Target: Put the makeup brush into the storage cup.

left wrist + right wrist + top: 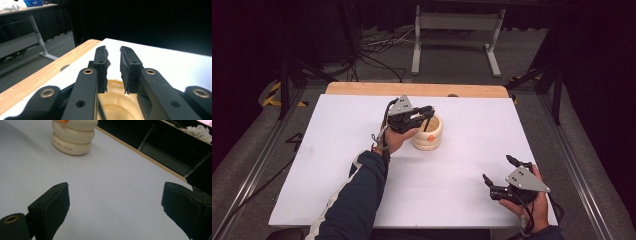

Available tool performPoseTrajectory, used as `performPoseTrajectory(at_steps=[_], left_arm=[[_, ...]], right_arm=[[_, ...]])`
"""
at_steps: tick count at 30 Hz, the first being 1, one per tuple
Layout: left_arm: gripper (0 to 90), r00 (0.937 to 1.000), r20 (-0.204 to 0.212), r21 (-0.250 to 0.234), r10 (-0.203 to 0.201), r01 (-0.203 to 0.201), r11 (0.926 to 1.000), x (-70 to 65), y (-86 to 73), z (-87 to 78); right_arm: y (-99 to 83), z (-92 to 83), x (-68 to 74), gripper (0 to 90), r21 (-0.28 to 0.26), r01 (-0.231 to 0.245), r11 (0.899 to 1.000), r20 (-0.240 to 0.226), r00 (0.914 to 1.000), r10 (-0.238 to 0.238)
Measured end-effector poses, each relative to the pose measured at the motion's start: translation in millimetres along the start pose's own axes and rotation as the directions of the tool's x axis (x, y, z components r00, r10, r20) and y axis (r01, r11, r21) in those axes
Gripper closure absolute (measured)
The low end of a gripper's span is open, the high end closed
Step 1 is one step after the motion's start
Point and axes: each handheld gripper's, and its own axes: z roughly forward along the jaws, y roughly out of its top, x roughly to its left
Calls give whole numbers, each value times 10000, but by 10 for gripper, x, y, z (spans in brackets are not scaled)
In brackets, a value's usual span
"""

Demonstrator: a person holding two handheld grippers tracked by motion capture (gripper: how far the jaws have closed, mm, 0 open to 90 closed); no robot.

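Note:
A cream ribbed pot (435,142) stands near the middle of the white table top (327,165), with a small orange mark on its side. My left gripper (430,111) hovers just over the pot's mouth. In the left gripper view its jaws (113,48) stand a narrow gap apart with nothing between them, and the pot's pale inside (117,102) lies below. A thin dark stick (426,124) leans in the pot's mouth. My right gripper (497,167) rests at the front right of the table, wide open (115,192) and empty, facing the pot (73,137) from a distance.
A strip of bare wood (412,89) runs along the table's far edge. Beyond it stand a grey metal stand (457,30) and loose cables (377,47) on the floor. Metal rails (582,180) flank the table on both sides.

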Motion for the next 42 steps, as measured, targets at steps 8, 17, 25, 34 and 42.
performPoseTrajectory(at_steps=[8,17,25,34,42], left_arm=[[670,9986,-402,131,335,-330,9994,24,42,-168],[482,9939,-1033,151,383,-369,9992,26,79,-313],[300,9882,-1399,395,624,-574,9976,-7,94,-383],[104,9876,-1521,220,396,-366,9991,-33,124,-458],[34,9905,-1311,244,405,-376,9990,-41,136,-472]], right_arm=[[7,4,10,84,17,25,10000,-22,10000,-25],[11,2,15,85,17,37,10000,-47,10000,-37],[15,2,20,86,16,57,10000,-53,10000,-57],[15,10,27,86,63,85,9999,-80,9999,-85],[12,6,23,85,66,86,9999,-95,9999,-85]])
